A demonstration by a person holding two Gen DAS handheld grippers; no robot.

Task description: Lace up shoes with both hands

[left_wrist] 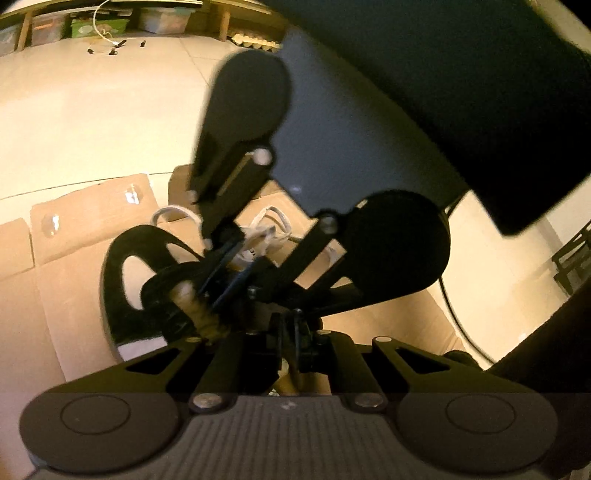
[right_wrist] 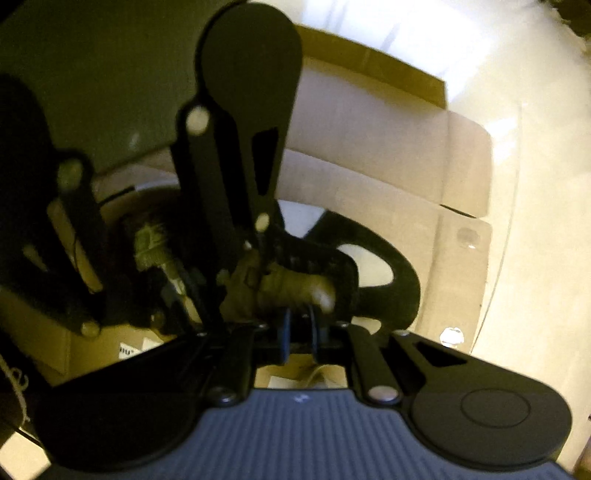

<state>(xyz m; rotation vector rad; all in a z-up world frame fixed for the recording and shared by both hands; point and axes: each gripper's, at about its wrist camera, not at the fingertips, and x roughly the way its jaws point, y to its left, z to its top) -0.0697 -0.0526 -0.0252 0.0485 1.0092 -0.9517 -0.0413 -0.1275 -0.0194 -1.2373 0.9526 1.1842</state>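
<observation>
A black shoe (left_wrist: 122, 291) with a white sole lies on flattened cardboard (left_wrist: 74, 266), seen from above in dim light. White laces (left_wrist: 271, 227) loop loosely above its opening. My left gripper (left_wrist: 290, 332) has its fingers close together right over the shoe; what they pinch is hidden. The other gripper (left_wrist: 236, 254) reaches in from the top, its fingers near the laces. In the right wrist view the shoe (right_wrist: 388, 273) lies right of centre, and my right gripper (right_wrist: 299, 332) sits at the shoe's opening with narrow fingers; the left gripper (right_wrist: 177, 288) crosses in from the left.
Flattened cardboard (right_wrist: 388, 177) covers a pale tiled floor (left_wrist: 92, 110). A dark slab (left_wrist: 461, 74), perhaps a table, fills the upper right. A black cable (left_wrist: 454, 314) runs down the right. Shelves with boxes (left_wrist: 99, 22) stand at the far back.
</observation>
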